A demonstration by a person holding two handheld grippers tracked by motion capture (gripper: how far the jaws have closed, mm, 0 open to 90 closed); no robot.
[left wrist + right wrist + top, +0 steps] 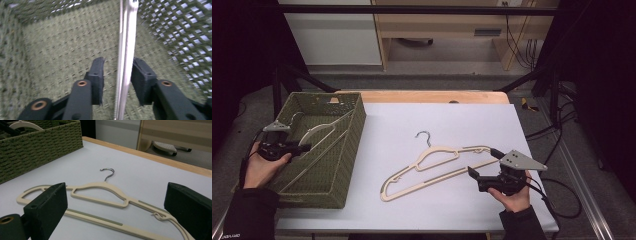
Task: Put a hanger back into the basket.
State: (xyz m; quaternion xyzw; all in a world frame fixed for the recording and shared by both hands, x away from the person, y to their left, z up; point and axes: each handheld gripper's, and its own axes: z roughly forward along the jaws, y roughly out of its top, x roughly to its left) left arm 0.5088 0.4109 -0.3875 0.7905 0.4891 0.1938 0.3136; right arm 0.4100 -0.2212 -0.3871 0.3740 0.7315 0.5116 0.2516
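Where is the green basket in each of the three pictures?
High view: the green basket sits at the left of the table, with the left gripper over it.
Left gripper view: its woven floor and walls lie behind the jaws.
Right gripper view: it stands at the top left.
Shared landmark: the cream hanger in the basket, seen as a bar between the left jaws and as a curve above the rim.

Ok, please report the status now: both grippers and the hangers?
Left hand-held gripper open around cream hanger bar inside green woven basket. Right hand-held gripper open, approaching cream plastic hanger on white table. Nothing in the way.
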